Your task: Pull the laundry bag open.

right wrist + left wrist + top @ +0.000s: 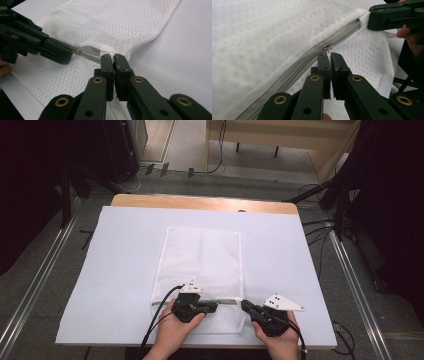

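Two pairs of black jaws are closed, each on part of one white mesh zip bag [202, 265]. Left gripper [330, 55]: pads pressed together on the thin tab of the small silver zipper pull [327, 46], which stands just beyond the fingertips on the grey zipper track [307, 61]. Right gripper [113, 58]: pads clamped on the bag's white edge at the end of the zipper, fabric bunched directly ahead of the tips. In the high view, the left gripper [214, 307] and right gripper [245, 305] point toward each other along the zipper, which runs straight between them. Bag: rectangular, fine honeycomb weave, semi-transparent, lying flat and stretching away from the fingertips across the white sheet [120, 270] covering the wooden table [200, 201].
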The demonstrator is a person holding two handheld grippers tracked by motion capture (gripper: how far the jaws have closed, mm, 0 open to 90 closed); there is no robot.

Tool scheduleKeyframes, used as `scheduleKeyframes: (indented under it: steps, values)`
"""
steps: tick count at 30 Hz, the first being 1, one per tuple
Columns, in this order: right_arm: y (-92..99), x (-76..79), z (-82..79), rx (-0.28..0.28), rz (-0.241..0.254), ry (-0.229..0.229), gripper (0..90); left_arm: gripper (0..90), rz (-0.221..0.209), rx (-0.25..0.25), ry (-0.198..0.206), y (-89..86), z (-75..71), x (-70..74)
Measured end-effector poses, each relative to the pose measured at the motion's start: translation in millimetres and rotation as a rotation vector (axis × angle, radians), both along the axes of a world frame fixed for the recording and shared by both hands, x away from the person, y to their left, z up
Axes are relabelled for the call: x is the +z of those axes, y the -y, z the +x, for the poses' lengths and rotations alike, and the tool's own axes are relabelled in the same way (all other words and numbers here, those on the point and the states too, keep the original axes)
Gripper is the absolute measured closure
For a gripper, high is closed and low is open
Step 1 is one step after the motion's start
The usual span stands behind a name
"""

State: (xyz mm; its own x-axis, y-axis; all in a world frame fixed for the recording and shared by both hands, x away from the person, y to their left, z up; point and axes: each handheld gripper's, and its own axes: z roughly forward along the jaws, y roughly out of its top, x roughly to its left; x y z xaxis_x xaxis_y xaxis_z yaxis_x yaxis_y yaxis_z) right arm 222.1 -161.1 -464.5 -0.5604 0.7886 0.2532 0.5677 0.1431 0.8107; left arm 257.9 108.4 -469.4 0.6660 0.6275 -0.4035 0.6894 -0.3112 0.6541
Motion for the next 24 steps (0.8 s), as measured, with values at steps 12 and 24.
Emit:
scheduleKeyframes:
  steps: [12, 24]
  values:
    - [5.2, -1.5, 2.5, -0.029, -0.021, -0.013, 88.7, 87.6, -0.011, 0.103, -0.038, -71.3, -10.3, 4.2]
    - [11.4, -2.4, 5.2, -0.049, -0.022, -0.017, 88.7, 87.6, -0.1, 0.242, -0.084, -160.4, -25.1, 5.3]
